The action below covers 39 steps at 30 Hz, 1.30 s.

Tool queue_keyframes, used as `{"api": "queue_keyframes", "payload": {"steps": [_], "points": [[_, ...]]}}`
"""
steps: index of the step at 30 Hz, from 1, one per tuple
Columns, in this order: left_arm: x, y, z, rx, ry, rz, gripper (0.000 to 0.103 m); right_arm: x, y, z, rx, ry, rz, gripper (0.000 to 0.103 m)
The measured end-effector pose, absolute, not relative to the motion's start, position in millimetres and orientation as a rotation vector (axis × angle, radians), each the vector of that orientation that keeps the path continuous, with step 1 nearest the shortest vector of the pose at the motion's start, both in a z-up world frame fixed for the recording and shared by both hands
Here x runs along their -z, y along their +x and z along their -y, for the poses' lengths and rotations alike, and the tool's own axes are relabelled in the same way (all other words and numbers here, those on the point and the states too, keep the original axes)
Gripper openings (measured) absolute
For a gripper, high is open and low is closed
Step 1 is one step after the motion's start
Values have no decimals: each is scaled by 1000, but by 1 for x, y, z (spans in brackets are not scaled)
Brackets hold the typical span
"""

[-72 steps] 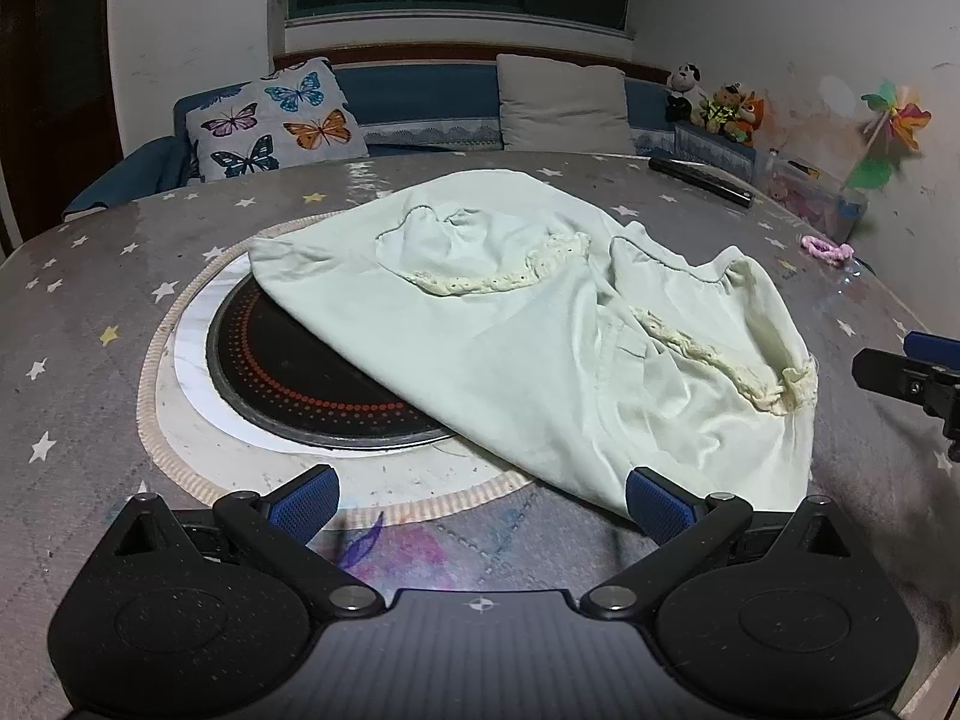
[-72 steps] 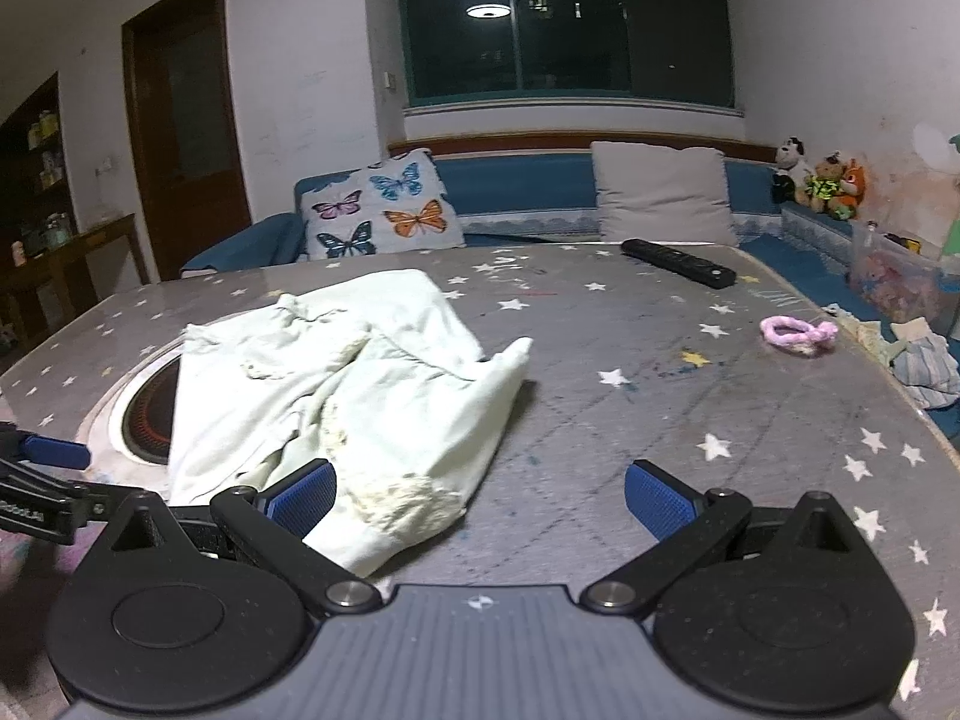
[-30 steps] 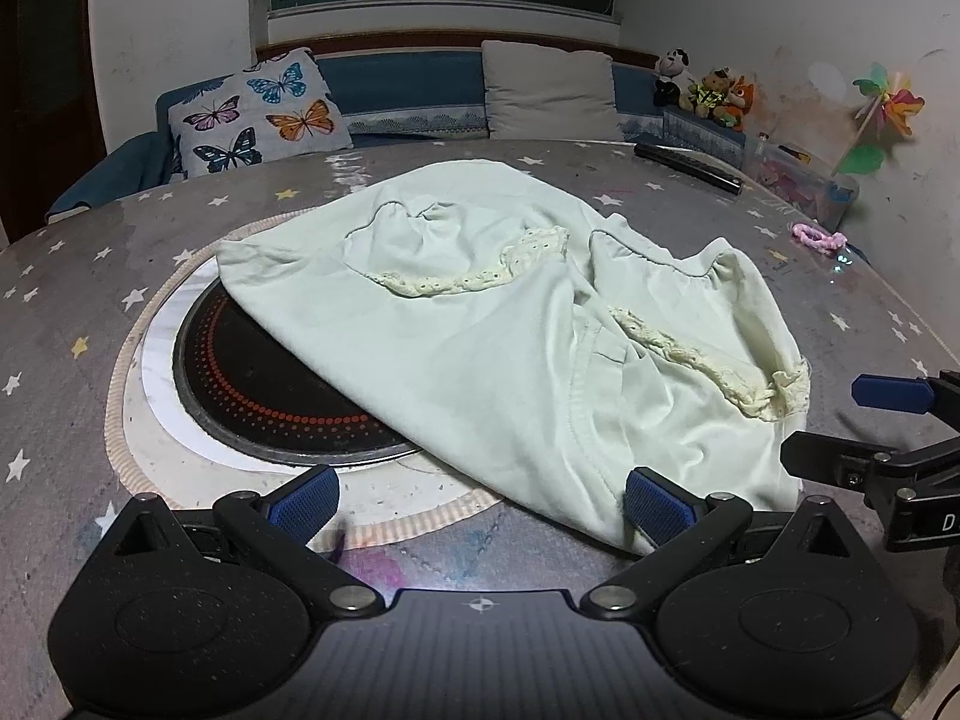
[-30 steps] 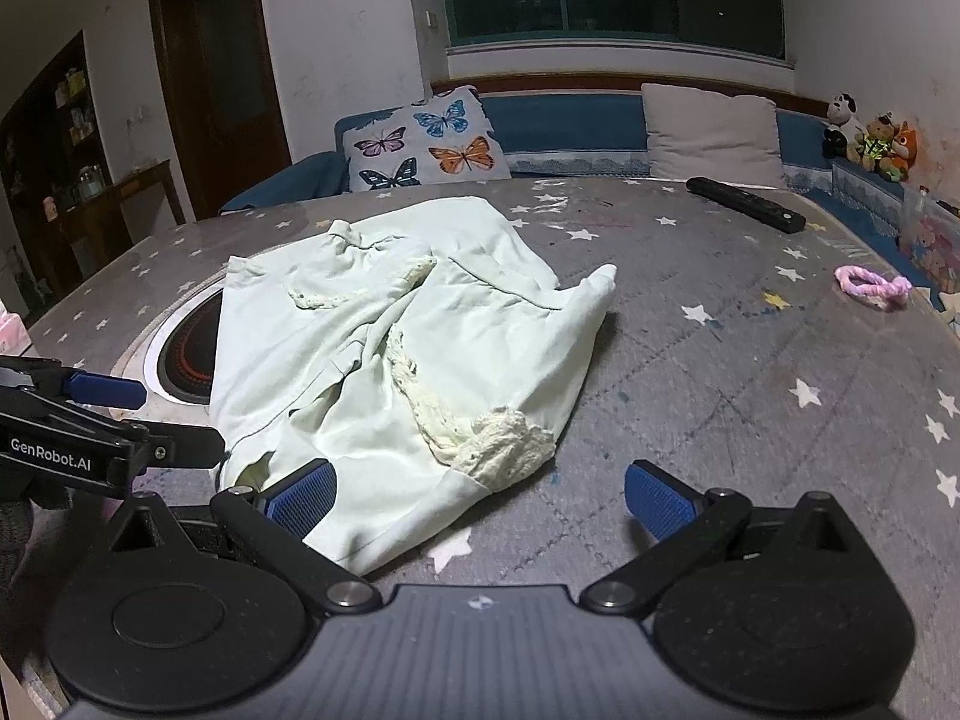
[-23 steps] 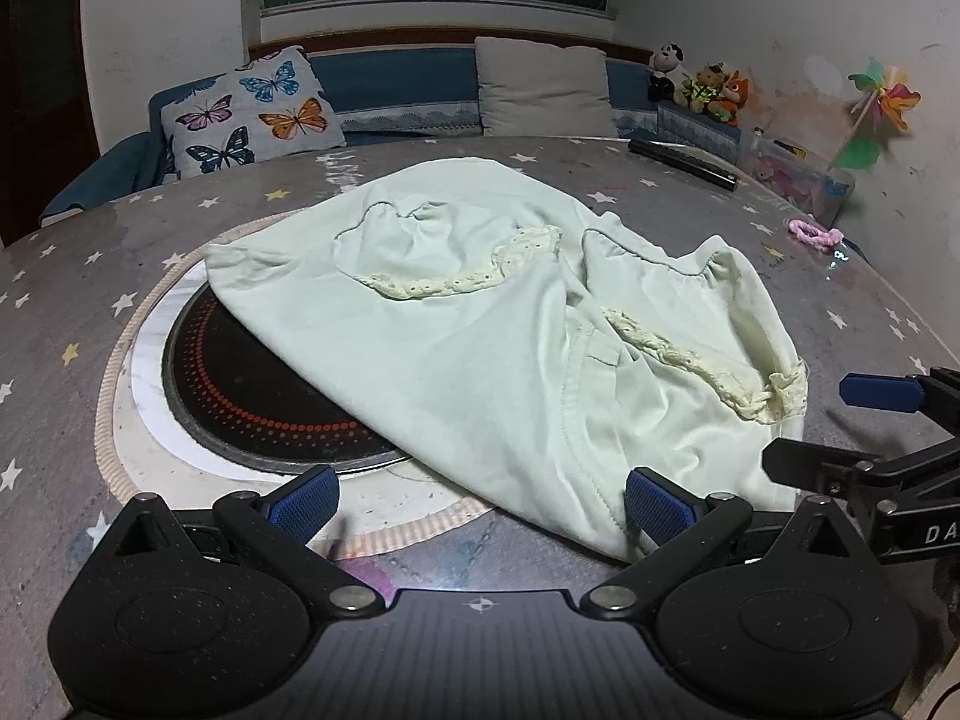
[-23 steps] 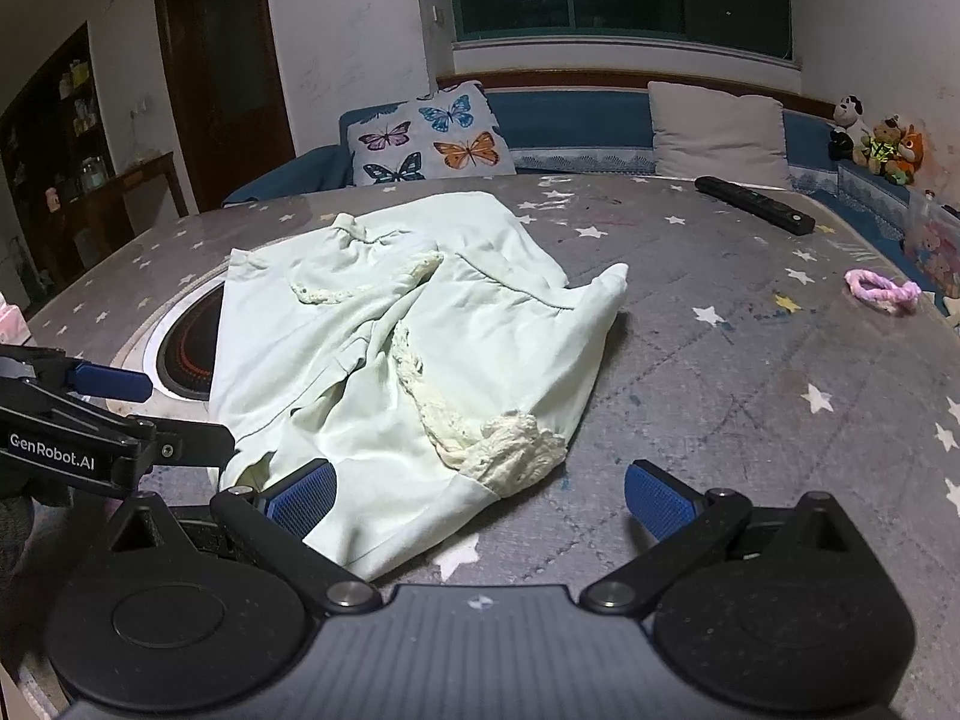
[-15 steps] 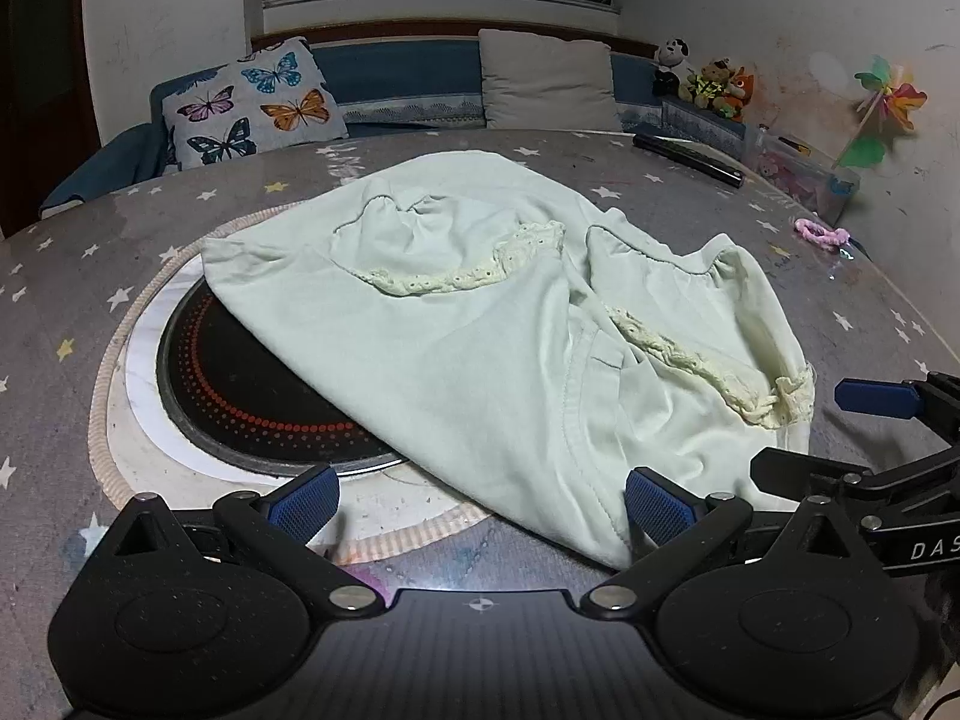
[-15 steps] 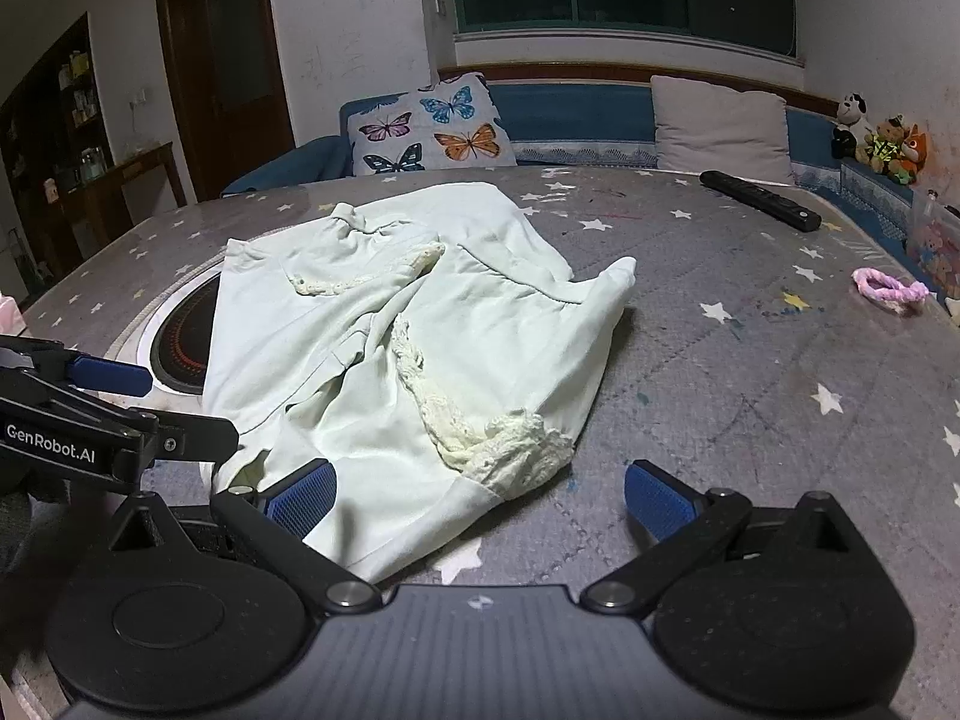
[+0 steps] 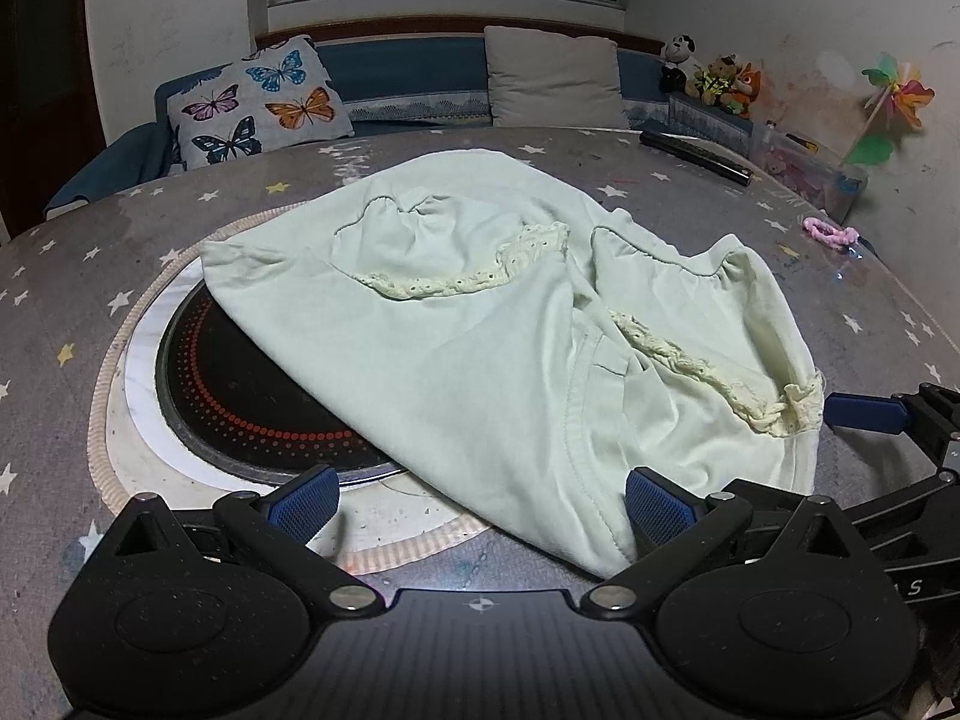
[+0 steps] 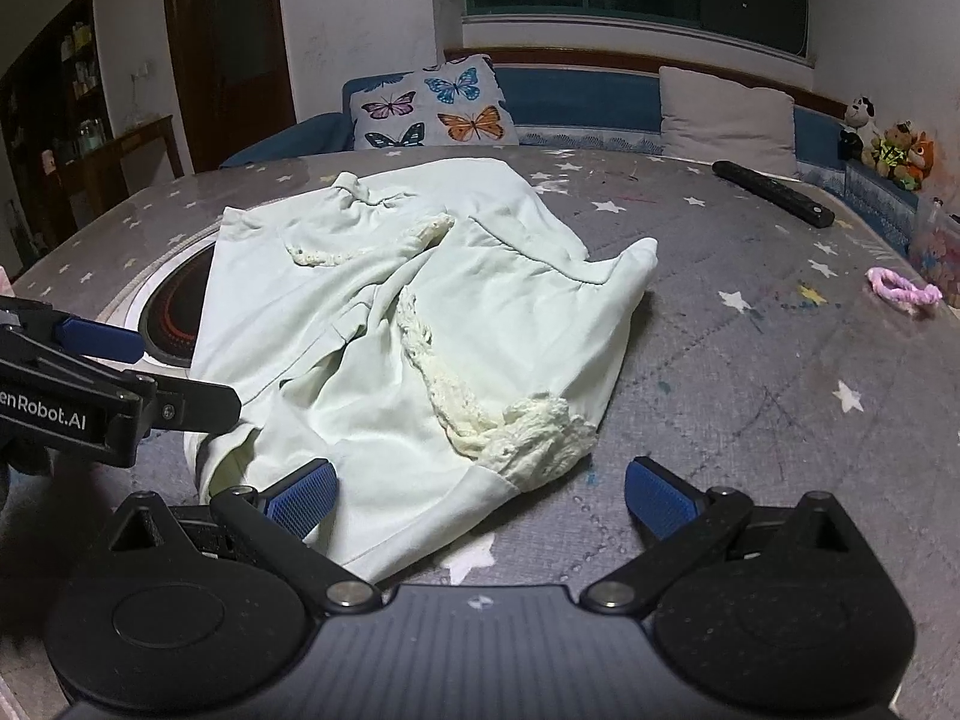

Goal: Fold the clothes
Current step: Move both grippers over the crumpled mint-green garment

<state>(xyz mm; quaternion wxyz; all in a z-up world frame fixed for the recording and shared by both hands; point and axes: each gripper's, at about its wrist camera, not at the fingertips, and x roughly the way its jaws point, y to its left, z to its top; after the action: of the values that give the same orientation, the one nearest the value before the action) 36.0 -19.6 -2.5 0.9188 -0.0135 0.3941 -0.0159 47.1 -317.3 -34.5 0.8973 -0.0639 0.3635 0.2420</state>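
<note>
over the hob (image 9: 240, 396) lies the garment (image 9: 480, 324), half covering it; left gripper (image 9: 480, 501) and right gripper (image 10: 477, 489) sit spread wide at its near hem, likely ready to pinch corners.

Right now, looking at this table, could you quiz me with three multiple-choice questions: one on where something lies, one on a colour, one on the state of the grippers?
1. Where does the pale garment partly lie?
A. over the round black hotplate
B. on the sofa
C. on the floor

2. What colour is the hair tie on the table?
A. green
B. pink
C. black

3. How do the left gripper and right gripper stand?
A. both shut on cloth
B. one shut
C. both open, holding nothing

Answers: 1 A, its left part covers the hotplate's rim. 2 B, it shows pink near the table's right edge. 3 C, the blue pads stand wide apart on each.
</note>
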Motion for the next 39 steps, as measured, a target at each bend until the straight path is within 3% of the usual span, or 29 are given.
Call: {"api": "queue_keyframes", "payload": {"steps": [39], "points": [[-3, 64, 18, -14, -1, -822, 103, 19, 79, 311, -503, -172, -731, 103]]}}
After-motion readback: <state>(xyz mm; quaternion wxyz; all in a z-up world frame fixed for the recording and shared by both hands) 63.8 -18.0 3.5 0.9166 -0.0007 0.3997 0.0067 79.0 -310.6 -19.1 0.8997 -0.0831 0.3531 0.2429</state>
